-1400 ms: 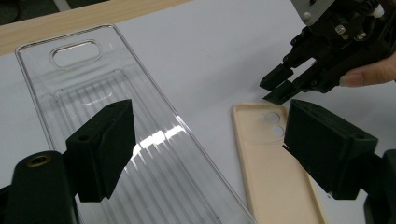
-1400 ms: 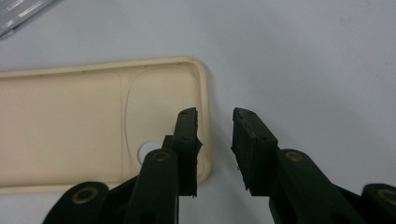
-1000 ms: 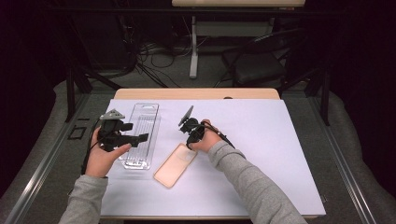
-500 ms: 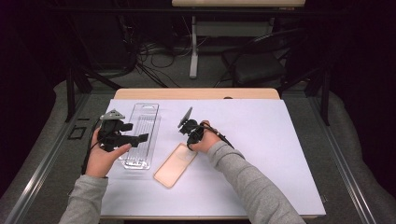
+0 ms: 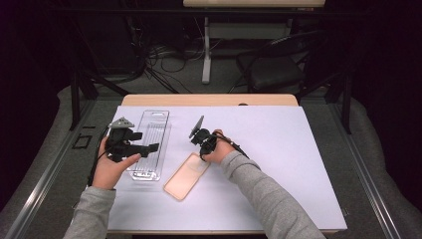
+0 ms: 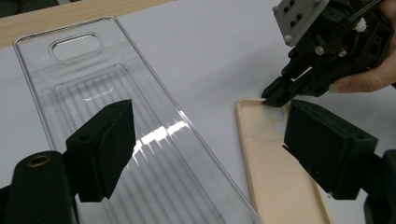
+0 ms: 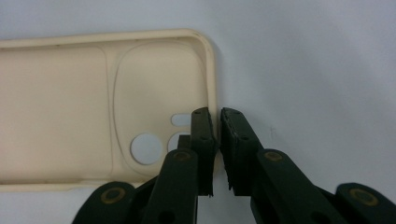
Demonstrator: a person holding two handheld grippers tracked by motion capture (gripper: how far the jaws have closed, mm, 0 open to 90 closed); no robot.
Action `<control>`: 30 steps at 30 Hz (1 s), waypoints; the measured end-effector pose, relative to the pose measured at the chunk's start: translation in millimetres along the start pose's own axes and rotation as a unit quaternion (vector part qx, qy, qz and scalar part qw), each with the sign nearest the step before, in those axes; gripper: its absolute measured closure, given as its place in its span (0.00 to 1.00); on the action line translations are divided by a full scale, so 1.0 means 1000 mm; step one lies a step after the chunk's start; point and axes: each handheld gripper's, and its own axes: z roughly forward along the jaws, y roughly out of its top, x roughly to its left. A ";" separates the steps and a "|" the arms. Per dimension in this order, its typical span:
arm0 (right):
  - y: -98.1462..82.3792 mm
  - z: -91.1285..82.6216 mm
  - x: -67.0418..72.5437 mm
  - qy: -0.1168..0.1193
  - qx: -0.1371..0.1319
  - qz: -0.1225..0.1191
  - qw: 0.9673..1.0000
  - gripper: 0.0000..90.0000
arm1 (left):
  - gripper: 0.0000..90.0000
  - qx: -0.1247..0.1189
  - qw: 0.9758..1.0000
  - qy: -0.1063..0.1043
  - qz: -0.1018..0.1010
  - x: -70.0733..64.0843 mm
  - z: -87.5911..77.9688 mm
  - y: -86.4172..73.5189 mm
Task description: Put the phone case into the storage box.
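The beige phone case (image 5: 187, 176) lies open side up on the white table (image 5: 298, 164), slanted, just right of the clear tray (image 5: 149, 144). Its camera-hole end points away from the person, and that is where the right hand-held gripper (image 7: 216, 119) works: its jaws have just been closing and now stand narrow, one inside the case and one outside, with the thin end wall (image 7: 211, 84) between them. They look pinched on that wall, so the case counts as gripped at its rim.

The left hand-held gripper (image 6: 205, 140) hangs over the tray with jaws wide and nothing between them; the tray and the near edge of the case show past its pads.

Judging by its thin walls and matte skin, the case is very light and somewhat bendy. It should not slip much, but a pinch on one end wall alone will likely let the long body droop or twist as it lifts. The rim beside the camera holes is a fair spot, since the short curved end is stiffer than a long side. A hard squeeze risks only bending the wall. The tray looks stiff, glossy and slicker; it is best taken by its flat flange
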 end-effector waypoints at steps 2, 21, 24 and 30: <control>0.000 0.000 0.001 0.000 -0.001 -0.004 1.000 0.94 | 0.18 0.000 1.000 -0.001 0.000 0.000 0.000 0.000; -0.001 0.000 0.003 -0.010 -0.003 -0.016 1.000 0.97 | 0.18 0.001 1.000 0.001 -0.002 0.000 0.001 0.000; -0.001 0.001 0.004 -0.012 -0.010 -0.015 1.000 0.97 | 0.18 0.001 1.000 0.001 -0.002 0.000 0.001 0.000; -0.001 0.000 0.003 -0.013 -0.007 -0.016 1.000 0.97 | 0.18 0.000 1.000 0.002 -0.002 0.001 0.001 -0.001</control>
